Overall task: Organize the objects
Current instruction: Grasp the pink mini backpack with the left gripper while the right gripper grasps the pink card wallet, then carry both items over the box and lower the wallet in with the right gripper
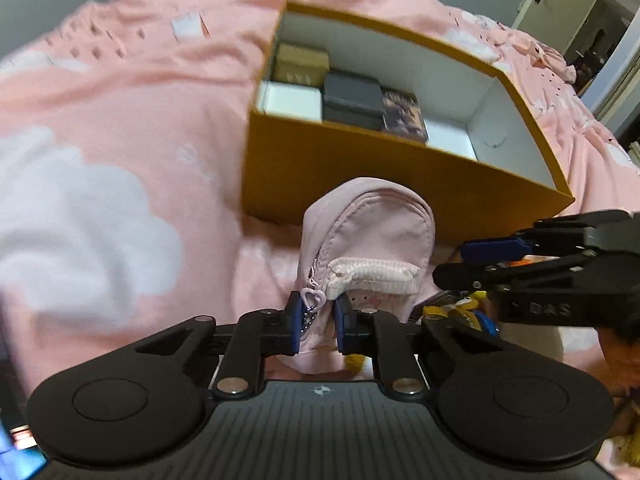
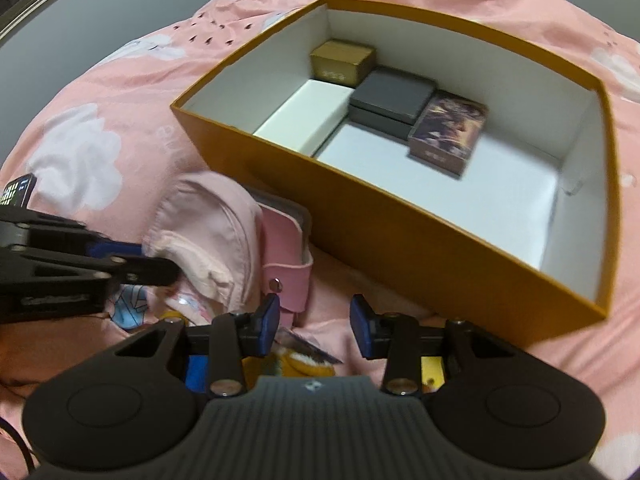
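Note:
An open orange box (image 1: 360,176) lies on the pink bed; it also shows in the right wrist view (image 2: 400,216). Inside are a tan box (image 2: 344,60), a white box (image 2: 308,116), a dark grey box (image 2: 390,98) and a picture card box (image 2: 448,132). My left gripper (image 1: 318,324) is shut on a small pink zip pouch (image 1: 372,236), in front of the orange box. The pouch (image 2: 208,220) also shows in the right wrist view, beside a pink snap case (image 2: 286,248). My right gripper (image 2: 314,324) is open and empty, just right of the case.
The pink cloud-print bedspread (image 1: 120,140) covers the bed. Yellow and blue small items (image 2: 304,360) lie under my right gripper. A door (image 1: 560,0) stands at the far right. A phone (image 2: 18,192) lies at the left edge.

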Demonstrator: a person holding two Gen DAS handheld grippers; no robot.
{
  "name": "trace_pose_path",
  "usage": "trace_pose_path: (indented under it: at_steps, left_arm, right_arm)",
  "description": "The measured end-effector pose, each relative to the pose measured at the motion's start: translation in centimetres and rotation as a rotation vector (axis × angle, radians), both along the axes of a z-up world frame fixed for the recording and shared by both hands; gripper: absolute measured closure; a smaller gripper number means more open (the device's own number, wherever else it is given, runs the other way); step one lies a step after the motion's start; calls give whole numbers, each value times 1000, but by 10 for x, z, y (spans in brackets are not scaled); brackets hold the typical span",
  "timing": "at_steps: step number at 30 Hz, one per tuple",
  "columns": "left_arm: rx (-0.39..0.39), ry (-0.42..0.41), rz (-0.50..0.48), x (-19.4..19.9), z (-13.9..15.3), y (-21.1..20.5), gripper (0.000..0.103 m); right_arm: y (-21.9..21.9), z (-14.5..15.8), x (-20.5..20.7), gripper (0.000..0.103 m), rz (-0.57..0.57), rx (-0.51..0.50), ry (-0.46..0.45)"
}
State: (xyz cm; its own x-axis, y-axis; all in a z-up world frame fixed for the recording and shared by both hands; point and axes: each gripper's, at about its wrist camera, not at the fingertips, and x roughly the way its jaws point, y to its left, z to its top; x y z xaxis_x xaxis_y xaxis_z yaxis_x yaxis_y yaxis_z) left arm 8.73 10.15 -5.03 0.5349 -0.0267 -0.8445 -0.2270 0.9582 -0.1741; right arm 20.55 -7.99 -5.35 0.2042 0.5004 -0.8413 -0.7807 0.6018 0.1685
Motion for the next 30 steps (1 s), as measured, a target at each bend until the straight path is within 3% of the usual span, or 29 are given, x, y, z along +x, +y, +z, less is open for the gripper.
trace_pose_path:
  at_steps: [4, 11, 14, 16, 22, 30]
  left_arm:
    - [57, -31, 53, -7, 15, 8, 86]
    - [41, -17, 79, 1, 9, 11, 86]
    - [27, -33, 83, -1, 10, 9, 86]
    - [36, -46, 85, -6, 12, 7, 86]
    - [16, -76, 81, -11, 18, 4, 87]
    - [-51, -208, 40, -22, 47, -2, 87]
  right_arm:
    - [11, -6, 5, 61, 42, 10, 11]
    - [29, -27, 19, 56, 67, 58, 73]
    - [31, -30, 19, 62, 76, 93, 95]
    - [31, -27, 14, 70, 82, 94, 74]
    - [27, -4, -5, 71, 84, 58, -18]
    - [-4, 44, -17, 72, 9, 70, -129]
